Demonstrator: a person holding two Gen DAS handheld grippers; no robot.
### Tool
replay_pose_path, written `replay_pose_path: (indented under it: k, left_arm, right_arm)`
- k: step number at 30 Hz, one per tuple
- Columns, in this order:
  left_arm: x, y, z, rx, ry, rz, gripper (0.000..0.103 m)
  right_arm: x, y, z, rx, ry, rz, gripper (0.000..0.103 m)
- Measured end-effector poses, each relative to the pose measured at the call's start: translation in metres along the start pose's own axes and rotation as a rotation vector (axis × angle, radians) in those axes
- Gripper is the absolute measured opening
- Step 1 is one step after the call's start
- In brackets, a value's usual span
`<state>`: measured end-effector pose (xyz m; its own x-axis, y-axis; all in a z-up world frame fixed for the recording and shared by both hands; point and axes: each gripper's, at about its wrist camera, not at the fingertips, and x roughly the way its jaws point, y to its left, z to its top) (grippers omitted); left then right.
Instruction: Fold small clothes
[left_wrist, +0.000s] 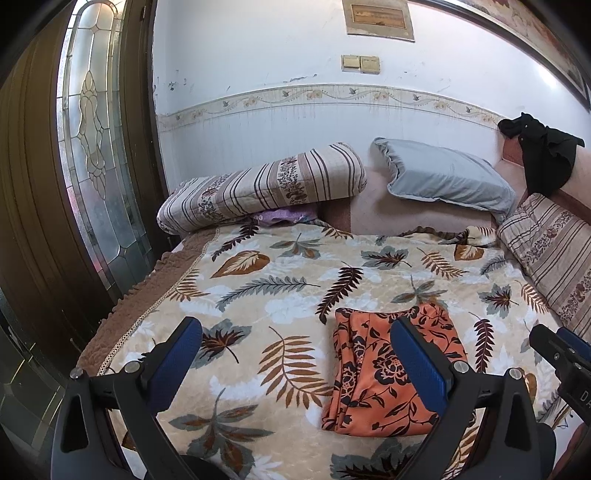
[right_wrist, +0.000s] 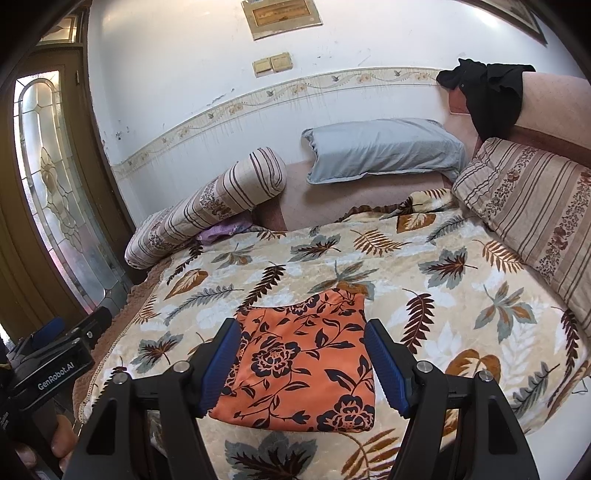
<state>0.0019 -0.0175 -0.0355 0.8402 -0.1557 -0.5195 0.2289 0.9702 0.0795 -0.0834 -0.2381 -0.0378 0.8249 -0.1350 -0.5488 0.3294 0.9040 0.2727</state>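
An orange garment with black flower print lies folded in a compact rectangle on the leaf-patterned blanket. It also shows in the right wrist view, straight ahead between the fingers. My left gripper is open and empty, held above the blanket to the left of the garment. My right gripper is open and empty, held above the garment's near edge. The right gripper also shows at the right edge of the left wrist view; the left gripper shows at the left of the right wrist view.
A striped bolster, a grey pillow and a striped cushion line the bed's far and right sides. A black garment hangs over the headboard. A glass-panelled door stands at the left.
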Motion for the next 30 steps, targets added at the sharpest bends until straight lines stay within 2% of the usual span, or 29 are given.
replay_pose_path:
  k: [30]
  left_arm:
    - [0.029, 0.013, -0.007, -0.024, 0.042, 0.007, 0.101]
  right_arm:
    - [0.021, 0.018, -0.005, -0.032, 0.011, 0.003, 0.073]
